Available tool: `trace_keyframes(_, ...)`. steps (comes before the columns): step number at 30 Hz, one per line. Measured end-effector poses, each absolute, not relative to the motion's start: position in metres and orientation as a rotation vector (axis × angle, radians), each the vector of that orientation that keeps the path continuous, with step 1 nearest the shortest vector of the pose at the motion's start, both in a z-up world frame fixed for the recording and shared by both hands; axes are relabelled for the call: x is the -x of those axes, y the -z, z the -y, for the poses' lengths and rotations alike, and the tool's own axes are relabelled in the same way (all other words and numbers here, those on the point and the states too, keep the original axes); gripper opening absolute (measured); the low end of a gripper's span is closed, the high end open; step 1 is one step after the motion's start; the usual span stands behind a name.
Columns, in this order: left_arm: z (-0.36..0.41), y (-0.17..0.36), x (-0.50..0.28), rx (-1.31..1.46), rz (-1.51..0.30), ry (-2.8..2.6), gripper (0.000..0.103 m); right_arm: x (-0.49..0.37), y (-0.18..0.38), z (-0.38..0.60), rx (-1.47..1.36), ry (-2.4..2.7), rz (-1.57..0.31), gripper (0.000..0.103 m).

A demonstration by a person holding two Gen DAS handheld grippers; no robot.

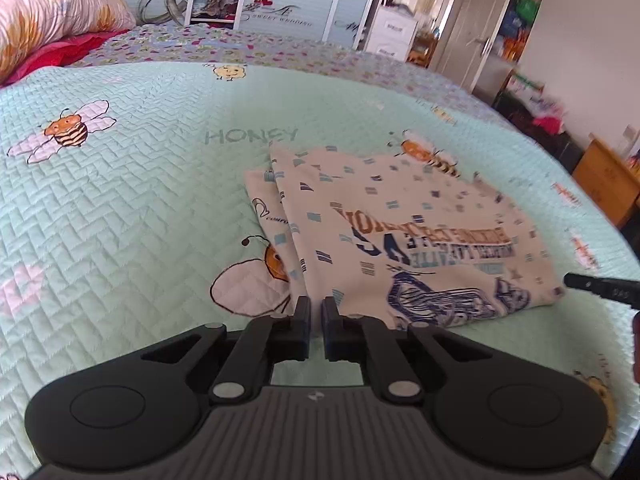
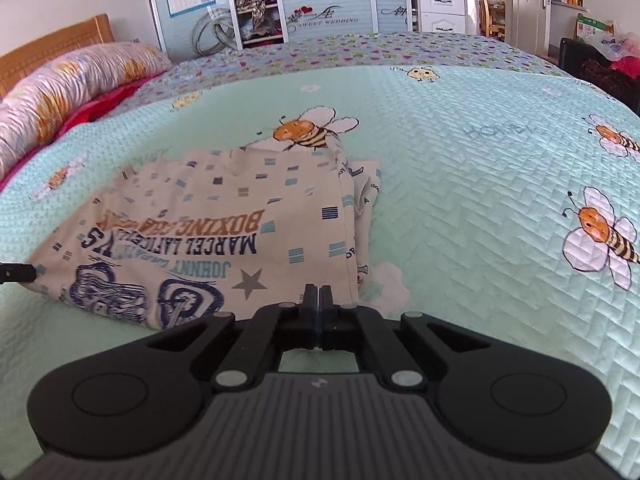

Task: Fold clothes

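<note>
A cream printed garment [image 1: 404,236] with blue lettering lies folded flat on the mint bee-print bedspread [image 1: 132,208]. In the right wrist view the same garment [image 2: 208,232] lies ahead and to the left. My left gripper [image 1: 316,308] is at the garment's near left corner, its fingers a narrow gap apart with nothing between them. My right gripper [image 2: 319,296] is shut and empty at the garment's near right corner. The right gripper's tip [image 1: 600,286] shows at the right edge of the left wrist view, and the left gripper's tip [image 2: 18,272] at the left edge of the right wrist view.
A flowered pillow [image 2: 68,88] and red cloth lie at the head of the bed by a wooden headboard [image 2: 52,44]. A wardrobe [image 2: 320,0] stands beyond the bed. A wooden cabinet [image 1: 608,180] and clutter stand at the right.
</note>
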State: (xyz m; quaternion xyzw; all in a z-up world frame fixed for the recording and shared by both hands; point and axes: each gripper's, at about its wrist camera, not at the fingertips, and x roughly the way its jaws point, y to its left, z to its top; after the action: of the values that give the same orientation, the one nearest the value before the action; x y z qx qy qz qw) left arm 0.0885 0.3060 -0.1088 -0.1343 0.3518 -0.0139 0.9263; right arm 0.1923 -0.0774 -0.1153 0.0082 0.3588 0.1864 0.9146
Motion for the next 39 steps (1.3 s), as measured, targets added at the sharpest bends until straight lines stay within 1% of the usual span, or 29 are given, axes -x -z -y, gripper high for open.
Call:
trace_keyframes(3, -0.317, 0.121, -0.084, 0.303, -0.763, 0.008, 0.004, -0.187, 0.116, 0.085, -0.038, -0.393, -0.739, 0.0)
trace_keyframes(4, -0.32, 0.125, -0.084, 0.312, -0.772, 0.003, 0.004, -0.186, 0.117, 0.088, -0.045, -0.396, -0.739, 0.003)
trace_keyframes(5, -0.321, 0.124, -0.085, 0.324, -0.765, 0.006, 0.004, -0.186, 0.117, 0.089, -0.052, -0.396, -0.739, 0.016)
trace_keyframes(7, -0.321, 0.119, -0.089, 0.342, -0.745, 0.006, 0.004, -0.192, 0.118, 0.087, -0.066, -0.381, -0.734, 0.035)
trace_keyframes(8, -0.319, 0.116, -0.093, 0.336, -0.738, 0.002, 0.006, -0.196, 0.118, 0.086, -0.073, -0.373, -0.732, 0.036)
trace_keyframes(10, -0.315, 0.115, -0.104, 0.311, -0.748, 0.014, 0.017, -0.202, 0.118, 0.083, -0.082, -0.362, -0.728, 0.036)
trace_keyframes(11, -0.313, 0.117, -0.111, 0.297, -0.757, 0.019, 0.028, -0.204, 0.118, 0.079, -0.071, -0.368, -0.727, 0.036)
trace_keyframes(12, -0.312, 0.119, -0.117, 0.286, -0.766, 0.02, 0.033, -0.207, 0.119, 0.074, -0.056, -0.37, -0.73, 0.036)
trace_keyframes(15, -0.308, 0.131, -0.135, 0.293, -0.815, 0.008, 0.033, -0.214, 0.128, 0.063, -0.002, -0.343, -0.751, 0.036)
trace_keyframes(18, -0.304, 0.137, -0.138, 0.295, -0.827, 0.017, 0.034, -0.217, 0.136, 0.061, 0.003, -0.318, -0.765, 0.036)
trace_keyframes(19, -0.303, 0.138, -0.137, 0.291, -0.823, 0.019, 0.034, -0.217, 0.136, 0.061, 0.003, -0.317, -0.761, 0.031)
trace_keyframes(20, -0.302, 0.138, -0.135, 0.288, -0.815, 0.022, 0.032, -0.216, 0.136, 0.062, 0.008, -0.316, -0.758, 0.015)
trace_keyframes(21, -0.301, 0.138, -0.132, 0.283, -0.802, 0.023, 0.012, -0.215, 0.137, 0.062, 0.021, -0.317, -0.755, 0.009)
trace_keyframes(23, -0.3, 0.135, -0.125, 0.282, -0.77, 0.032, 0.011, -0.213, 0.136, 0.063, 0.029, -0.326, -0.748, 0.004)
trace_keyframes(28, -0.302, 0.12, -0.1, 0.29, -0.7, 0.07, 0.011, -0.196, 0.119, 0.073, 0.012, -0.347, -0.706, 0.003)
trace_keyframes(31, -0.303, 0.128, -0.097, 0.295, -0.743, 0.072, 0.011, -0.184, 0.11, 0.083, -0.024, -0.354, -0.703, 0.003)
trace_keyframes(34, -0.308, 0.144, -0.102, 0.335, -0.79, 0.052, 0.012, -0.188, 0.124, 0.087, -0.04, -0.342, -0.758, 0.003)
trace_keyframes(36, -0.311, 0.145, -0.103, 0.37, -0.796, 0.037, 0.017, -0.194, 0.136, 0.089, -0.057, -0.343, -0.811, 0.003)
trace_keyframes(37, -0.312, 0.142, -0.102, 0.373, -0.795, 0.021, 0.026, -0.194, 0.137, 0.09, -0.079, -0.353, -0.828, 0.004)
trace_keyframes(38, -0.311, 0.137, -0.099, 0.358, -0.786, 0.002, 0.031, -0.193, 0.134, 0.092, -0.095, -0.35, -0.825, 0.008)
trace_keyframes(39, -0.309, 0.13, -0.094, 0.336, -0.765, -0.005, 0.031, -0.191, 0.129, 0.093, -0.105, -0.342, -0.811, 0.013)
